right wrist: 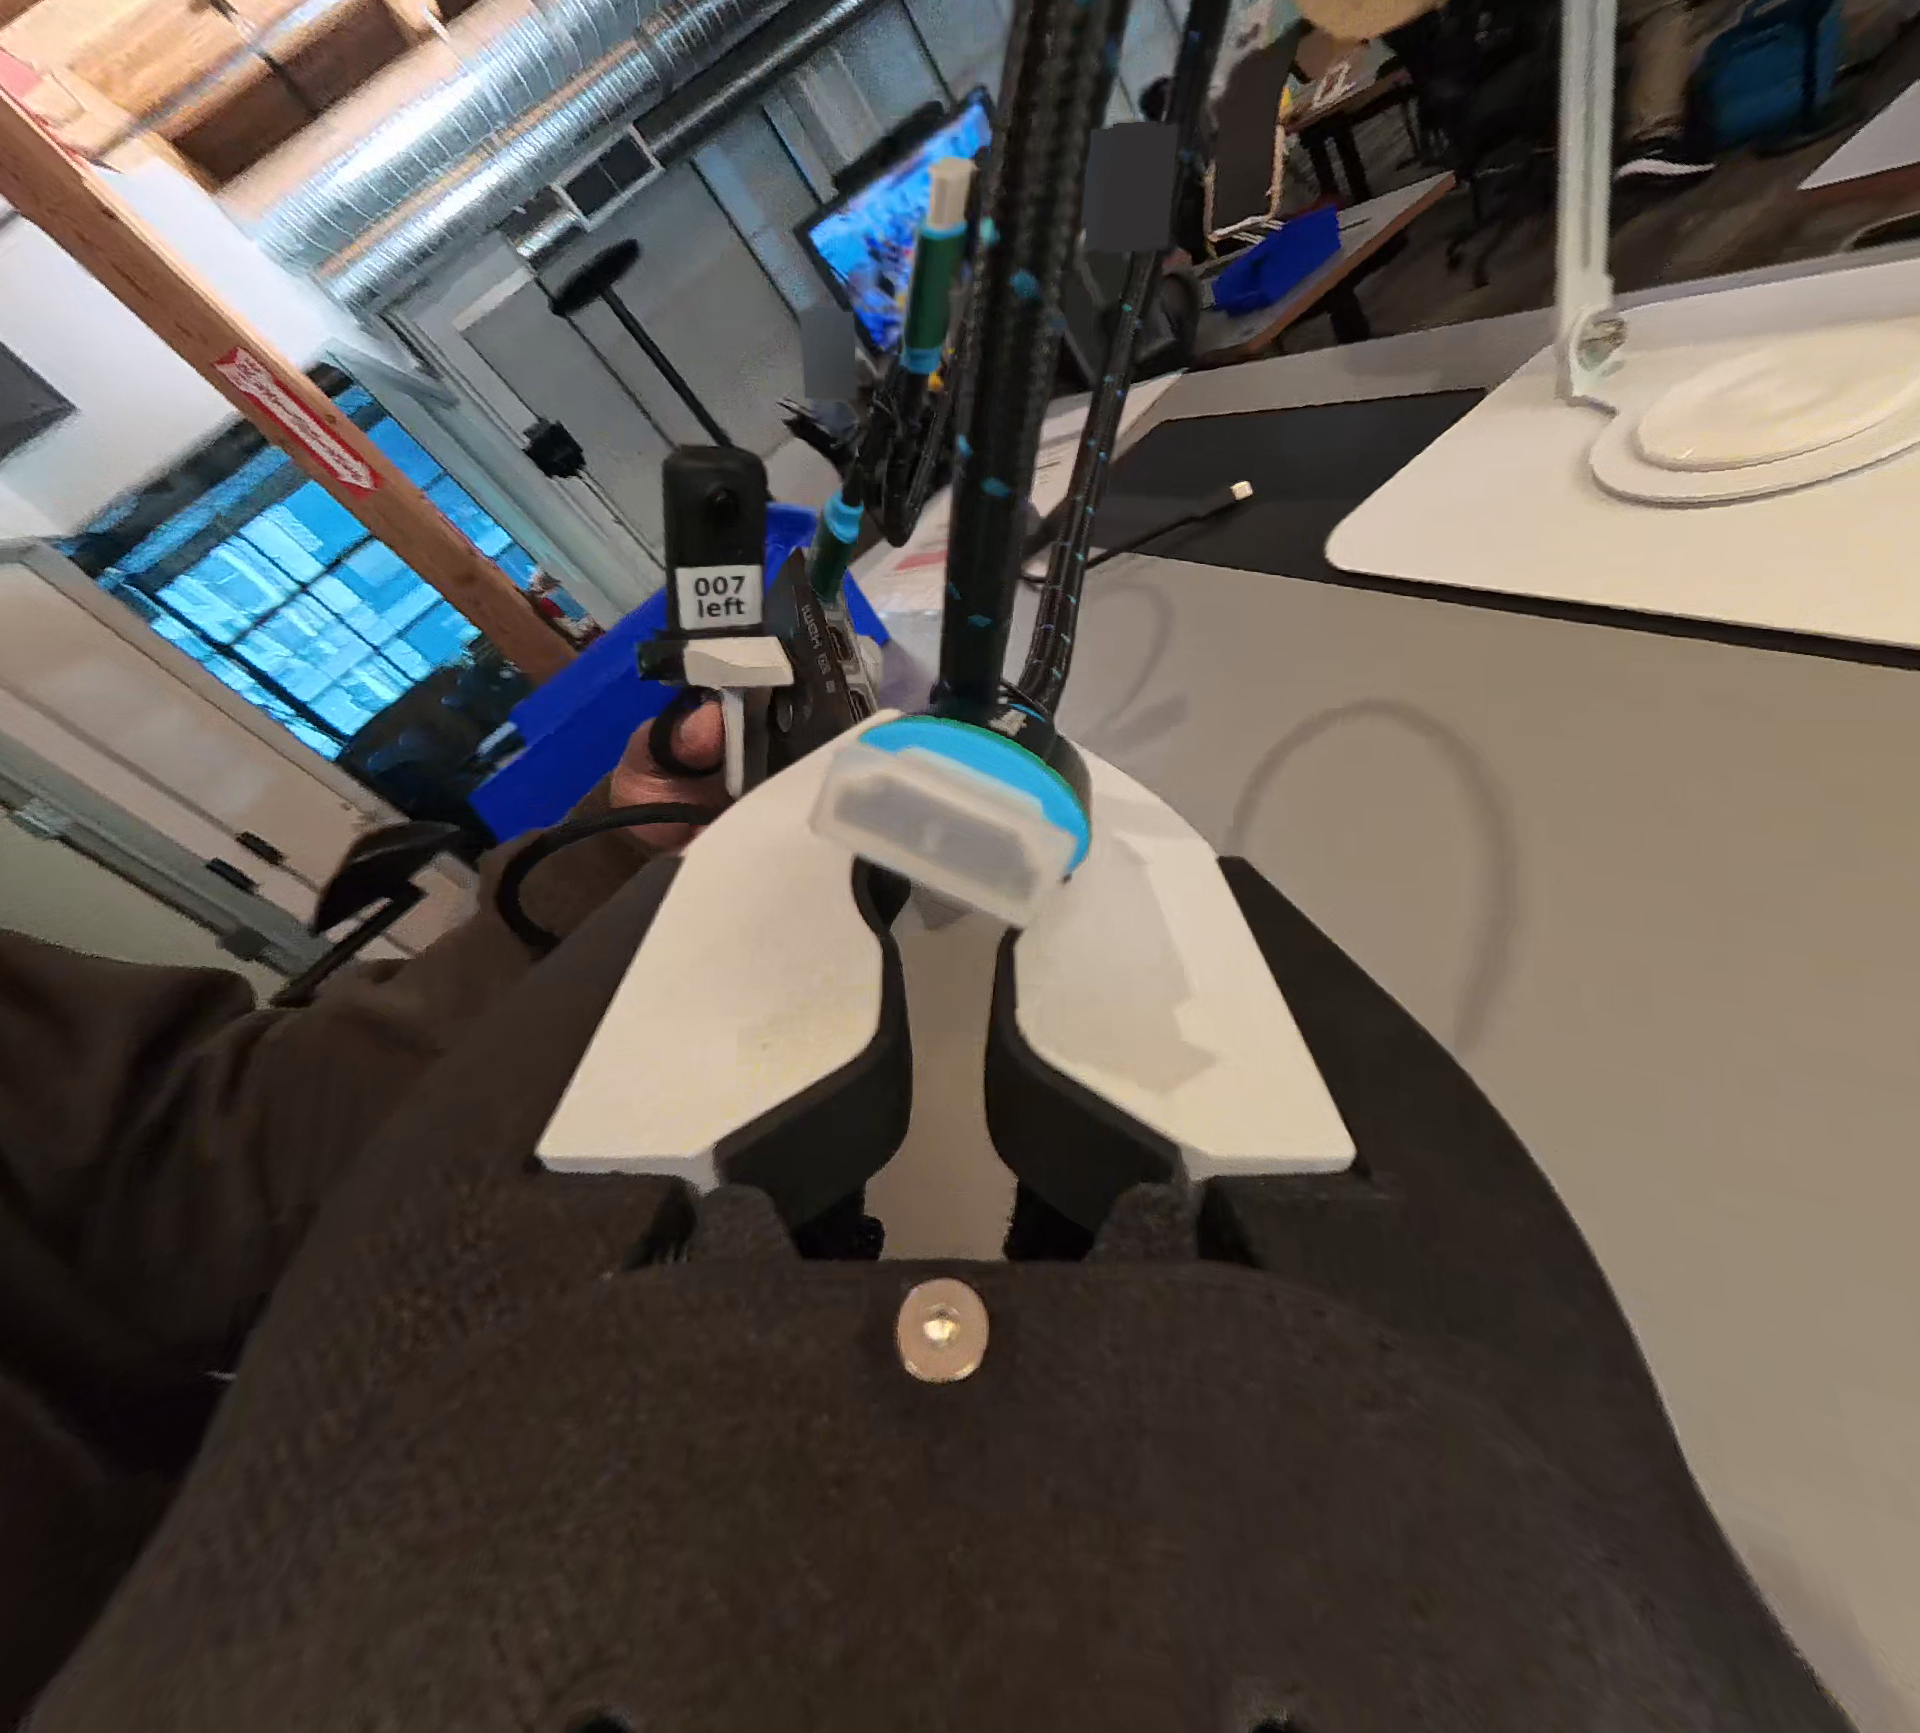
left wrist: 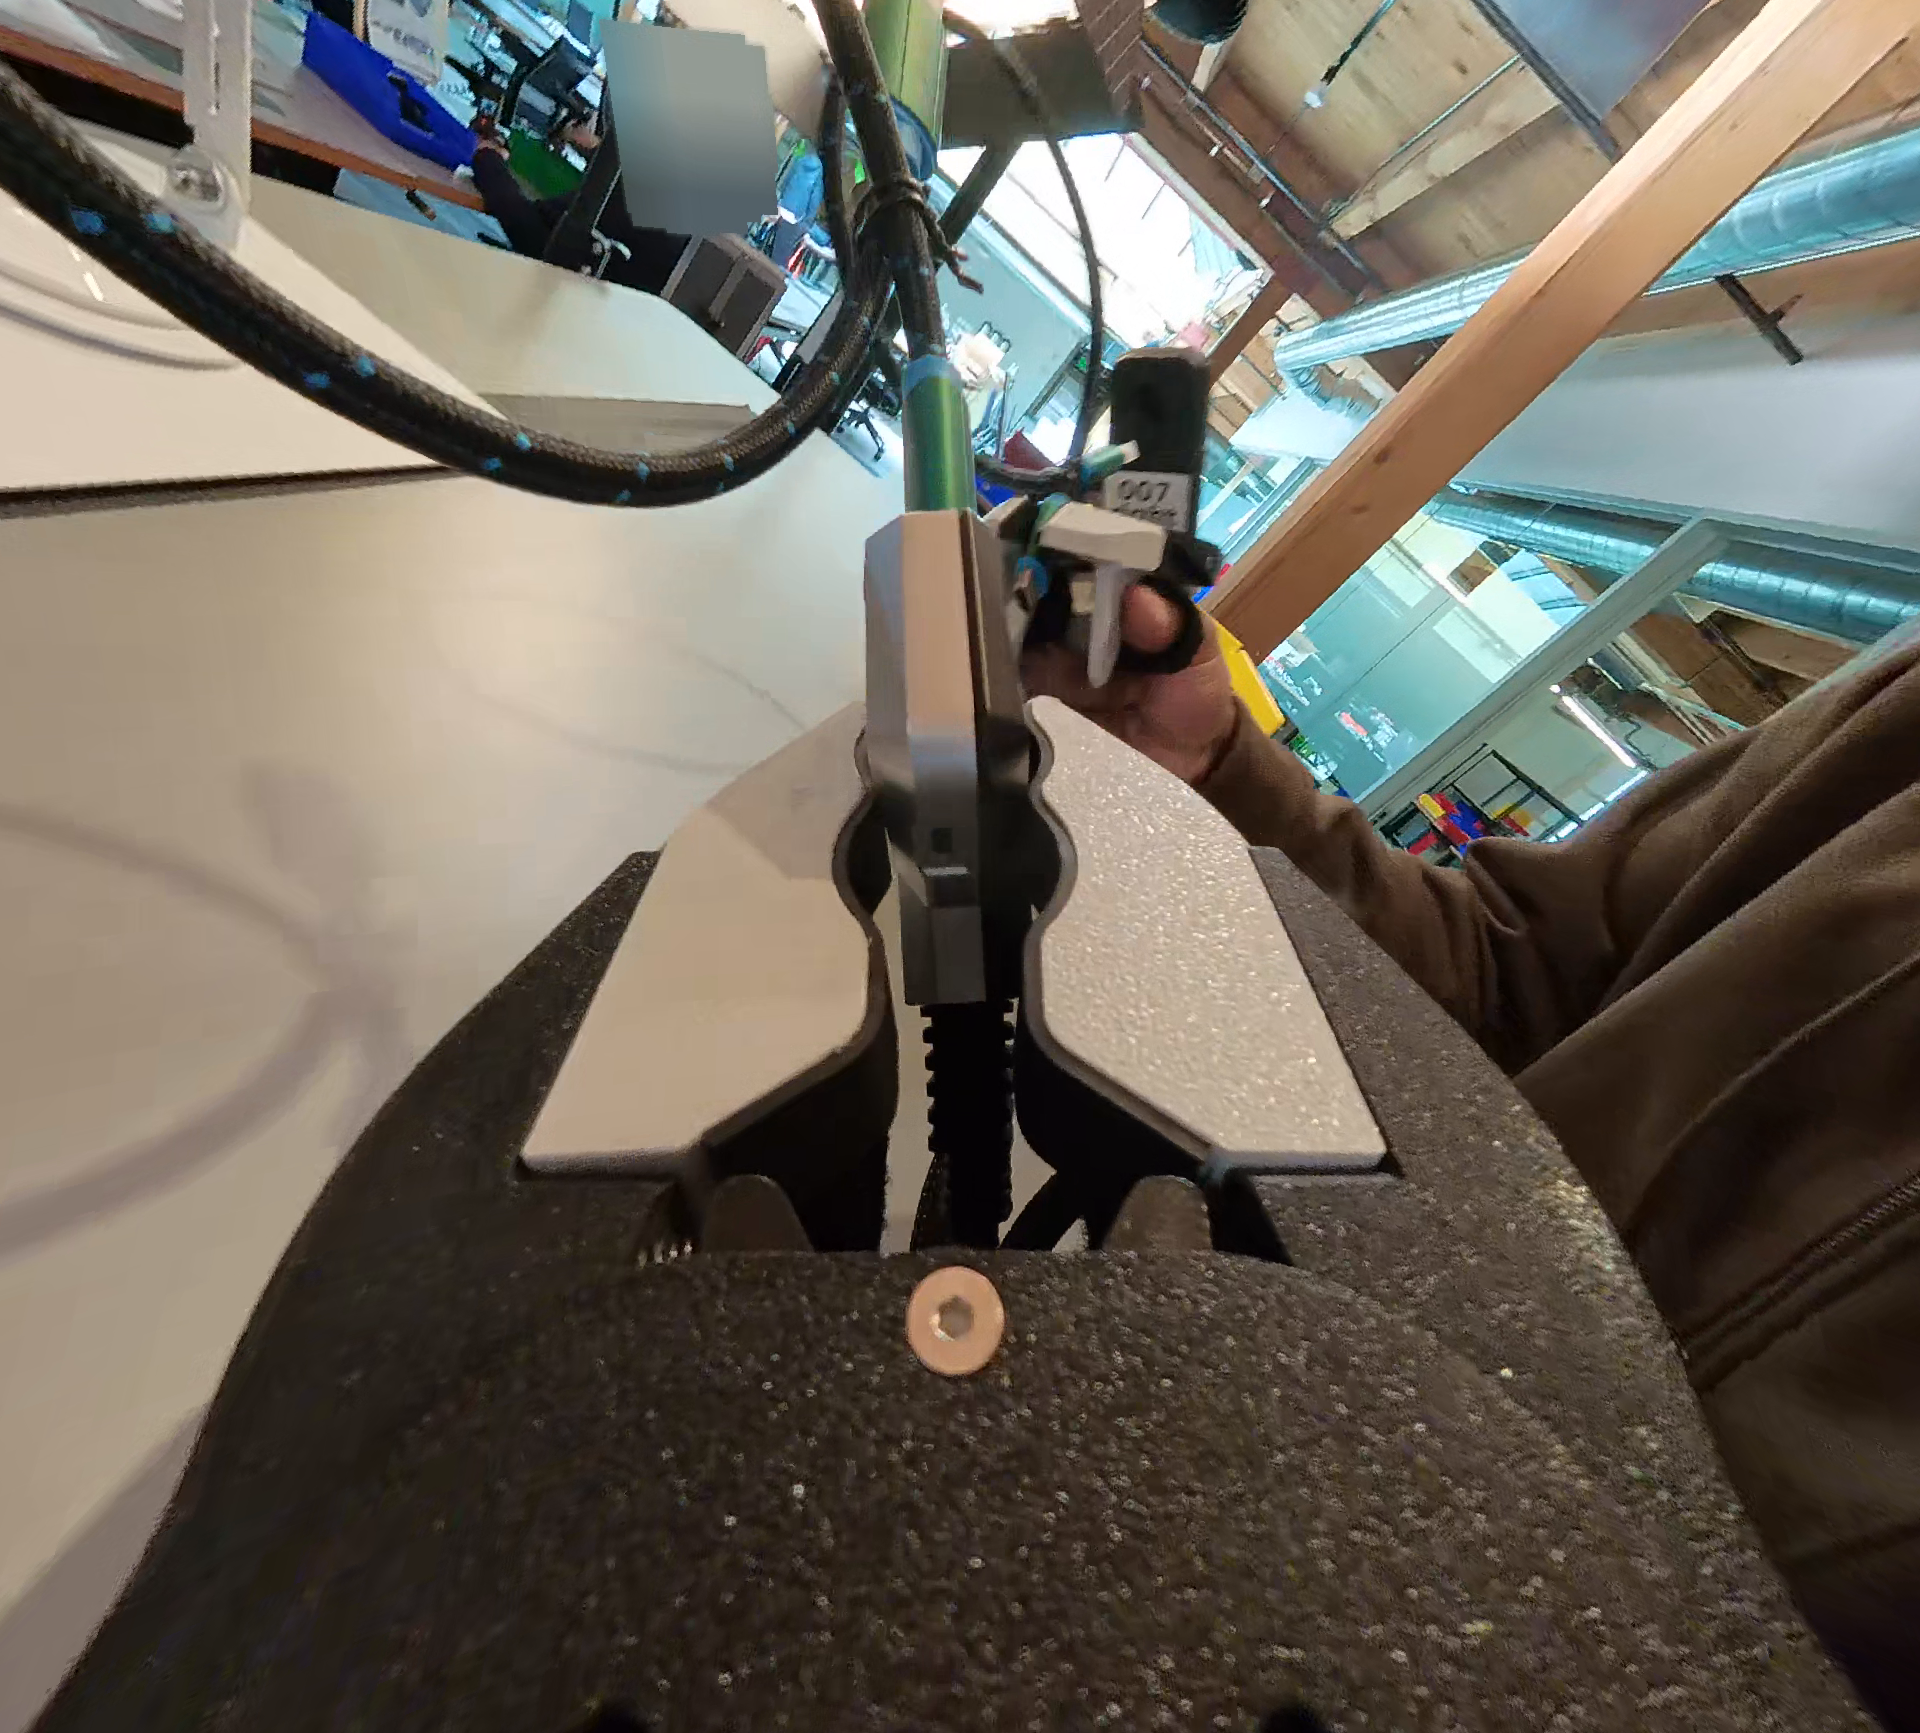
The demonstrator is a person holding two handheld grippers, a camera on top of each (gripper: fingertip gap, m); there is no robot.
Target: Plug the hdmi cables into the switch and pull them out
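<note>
Hub [left wrist: 940, 748], a slim grey metal slab, stands edge-on at 12 o'clock between the left tongs [left wrist: 945, 784], whose fingers [left wrist: 1132, 852] clamp its flanks; a ribbed black lead trails from its near end. It looks rigid, light and smooth-sided, so the flat faces probably give the surest hold. Right tongs [right wrist: 961, 862] pinch a plug [right wrist: 951, 816] with a clear cap and blue collar; its stiff braided cable [right wrist: 1013, 395] rises toward 12 o'clock. The pale bench [right wrist: 1558, 852] lies beyond at 3 o'clock.
</note>
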